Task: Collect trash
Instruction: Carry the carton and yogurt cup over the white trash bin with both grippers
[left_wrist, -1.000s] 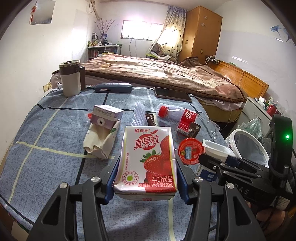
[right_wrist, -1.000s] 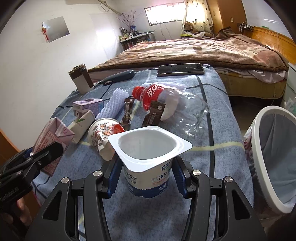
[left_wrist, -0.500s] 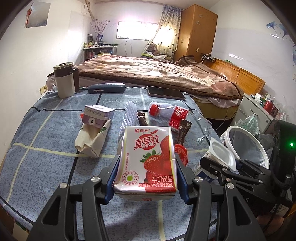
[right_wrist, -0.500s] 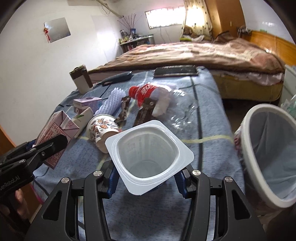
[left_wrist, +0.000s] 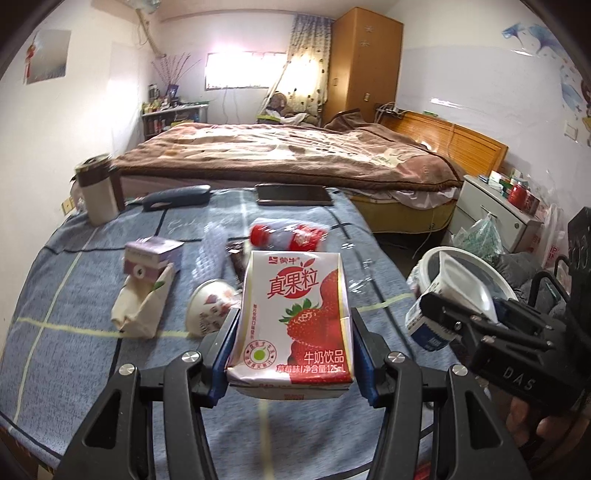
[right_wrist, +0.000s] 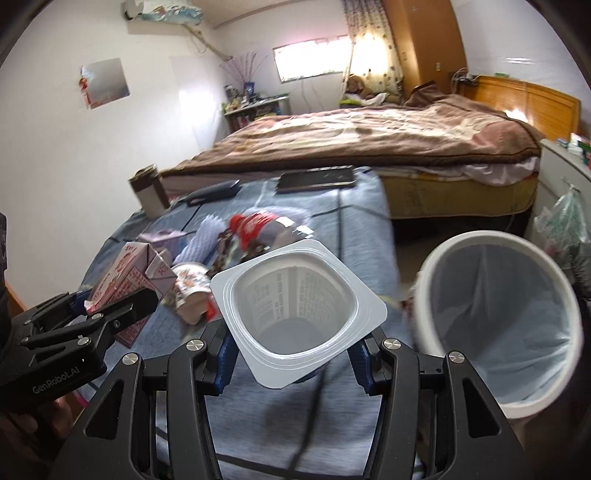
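Both wrist cameras sit close behind their own fingers, looking forward across the blue-clothed surface (left_wrist: 66, 295) toward the bed (left_wrist: 288, 155). The right view, set further right, faces the white bin (right_wrist: 495, 325). Both views share the bed, the bin and the surface.

The carton (left_wrist: 295, 317) is white and red with strawberries (red lettering too). The cup (right_wrist: 295, 310) is white, its label (left_wrist: 424, 325) blue. The cloth (left_wrist: 74, 295) is blue-grey with pale yellow lines. The bin (right_wrist: 498, 332) is white.
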